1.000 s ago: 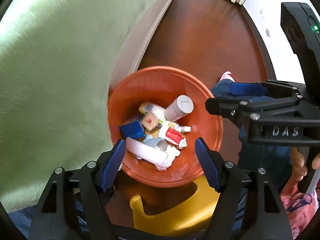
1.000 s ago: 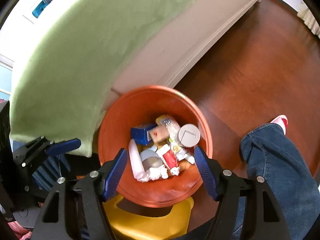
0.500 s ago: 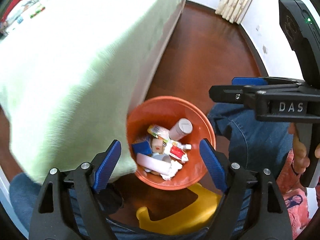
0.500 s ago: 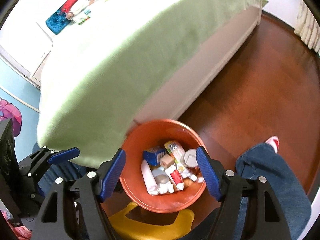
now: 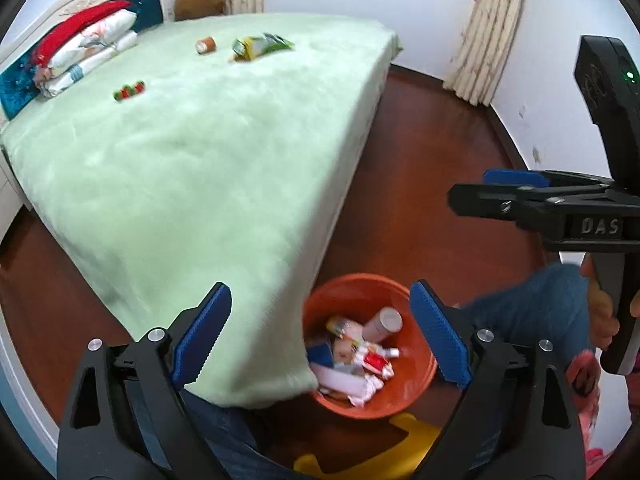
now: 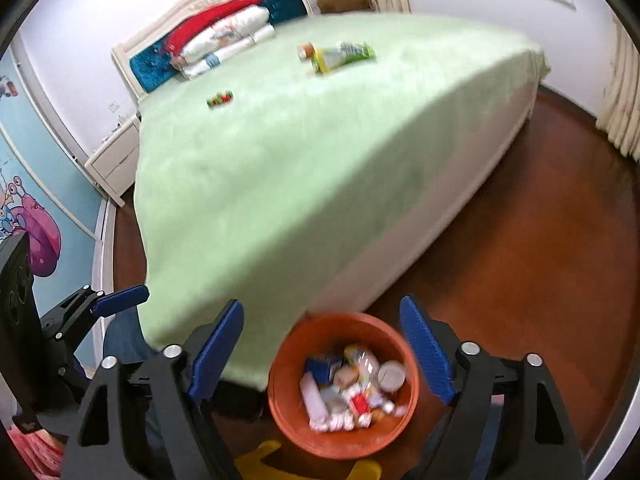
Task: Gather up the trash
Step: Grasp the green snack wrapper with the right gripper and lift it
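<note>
Just below the left gripper (image 5: 320,332), spread and empty: orange bin (image 5: 416,396) on the floor at the bed corner, holding collected trash. Right gripper (image 6: 322,344) likewise released, nothing held. Far ahead on the green bedspread (image 5: 192,168): snack wrapper (image 5: 262,46), long axis lying crosswise, beside a small can (image 5: 205,45); nearer and leftward, a red-green wrapper (image 5: 129,91).

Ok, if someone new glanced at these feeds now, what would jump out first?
Probably the orange bin on the floor at the bed's foot corner, full of wrappers and tubes. Next, litter left on the green bedspread: a green snack packet, a small can beside it and a red-green wrapper nearer the pillows.
</note>
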`<state>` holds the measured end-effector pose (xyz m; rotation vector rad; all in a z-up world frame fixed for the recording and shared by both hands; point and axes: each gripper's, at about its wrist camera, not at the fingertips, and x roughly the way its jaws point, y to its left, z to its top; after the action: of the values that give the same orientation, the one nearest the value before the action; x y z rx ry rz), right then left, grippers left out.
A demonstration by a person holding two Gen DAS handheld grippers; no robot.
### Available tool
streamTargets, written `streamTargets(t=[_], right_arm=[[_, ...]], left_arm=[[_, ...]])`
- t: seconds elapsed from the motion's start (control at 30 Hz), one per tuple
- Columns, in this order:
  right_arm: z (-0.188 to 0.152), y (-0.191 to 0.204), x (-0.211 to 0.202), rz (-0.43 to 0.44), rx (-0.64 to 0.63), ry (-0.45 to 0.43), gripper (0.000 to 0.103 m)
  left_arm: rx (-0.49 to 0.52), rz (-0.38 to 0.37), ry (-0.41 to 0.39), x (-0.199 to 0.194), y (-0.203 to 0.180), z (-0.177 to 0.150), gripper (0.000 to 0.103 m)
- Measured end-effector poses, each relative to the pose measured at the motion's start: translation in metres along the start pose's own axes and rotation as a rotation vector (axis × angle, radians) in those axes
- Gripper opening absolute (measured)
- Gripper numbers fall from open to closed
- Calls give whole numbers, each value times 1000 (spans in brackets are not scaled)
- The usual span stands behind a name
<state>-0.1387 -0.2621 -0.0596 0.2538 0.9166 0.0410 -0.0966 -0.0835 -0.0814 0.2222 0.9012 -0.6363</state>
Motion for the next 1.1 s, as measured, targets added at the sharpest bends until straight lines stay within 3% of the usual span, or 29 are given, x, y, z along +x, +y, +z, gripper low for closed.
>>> streamTargets(t=[0.2,0.37,0.5,0.63,0.73,0.8,0.83,0.87,0.93,1.03,1.1], right_arm=[[68,8,6,10,-38,-84,83],[155,13,45,45,-49,-130,88],[242,-3,107,101,94,-108,88],[315,-27,184,91,220,-55,85],[347,-41,237,45,316,-16,84],[363,-52,267,26,390,9,80],[368,-56,279,36,428,20,72],[372,-59,287,43,454,31,43],[373,-61,298,54,488,48,39],[376,-51,286,22,408,11,34],[374,-54,270,47,389,-22,34]], left_arm=[[-61,33,-20,4,43,41,89],[-184,82,-53,17,106,94,89],[-278,135,-89,33,158,127,89],[-333,177,-108,48,192,147,89],[-358,204,-106,61,212,158,89],[-373,211,-94,69,222,160,89],[-378,212,-90,72,224,160,89],[-379,216,-84,75,227,162,89],[-373,228,-78,82,233,166,89],[-347,240,-74,91,235,174,89],[-339,234,-79,98,236,183,89]])
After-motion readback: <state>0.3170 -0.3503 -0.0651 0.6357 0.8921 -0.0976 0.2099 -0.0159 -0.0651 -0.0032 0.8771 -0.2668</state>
